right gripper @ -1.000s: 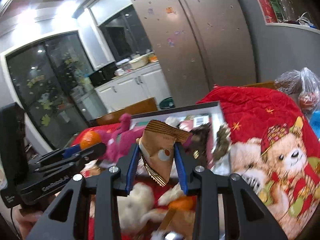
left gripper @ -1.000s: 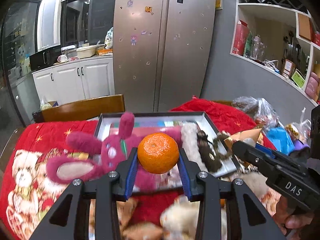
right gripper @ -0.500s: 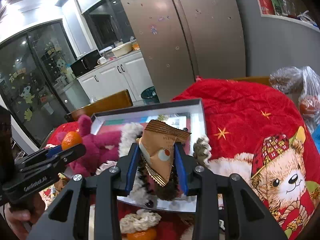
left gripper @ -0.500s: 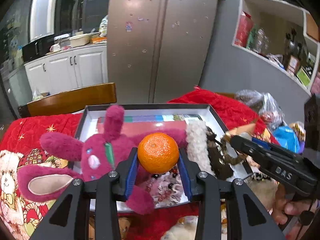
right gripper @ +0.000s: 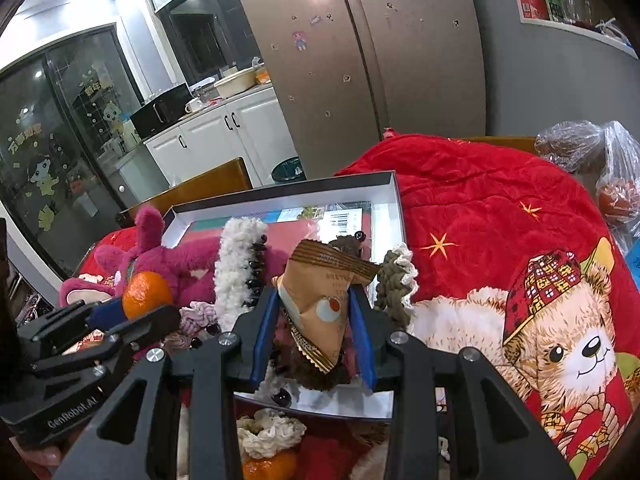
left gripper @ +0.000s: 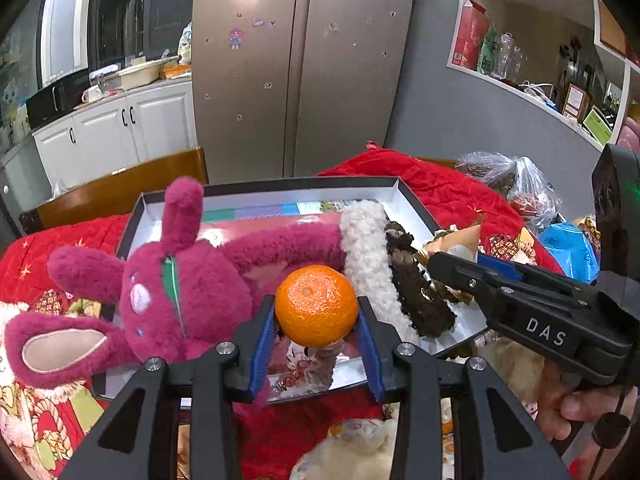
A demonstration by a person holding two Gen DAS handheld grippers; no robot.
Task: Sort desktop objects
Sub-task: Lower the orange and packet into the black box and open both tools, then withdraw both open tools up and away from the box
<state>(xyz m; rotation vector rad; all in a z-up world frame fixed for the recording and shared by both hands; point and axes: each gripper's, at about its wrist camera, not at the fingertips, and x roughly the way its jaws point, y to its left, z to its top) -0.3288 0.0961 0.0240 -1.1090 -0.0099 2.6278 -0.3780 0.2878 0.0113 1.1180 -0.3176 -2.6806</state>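
- Left claw (left gripper: 316, 332): pinching the mandarin (left gripper: 316, 306) between its blue pads, above the near edge of the open box (left gripper: 412, 204); the fruit is round and gripped only at its sides, so a slackened squeeze or a jolt could let it roll out onto the red quilt (left gripper: 436, 188).
- Right claw (right gripper: 314, 334): clamped on the brown snack packet (right gripper: 326, 292), over the near right part of the box; the wrapper is thin and crushable, so excess pressure may burst it, and it may slide out by its lower tip.
- Collision risk: both claws work close together over one box; converging paths could knock either load free.
- Placement risk: the pink plush rabbit (left gripper: 184, 284) and the white and brown knitted pieces (left gripper: 368, 248) fill much of the box; a mandarin released on soft, uneven plush may roll off over the rim.
- Loose items lie on the desk below the claws; lowering blindly may snag them.
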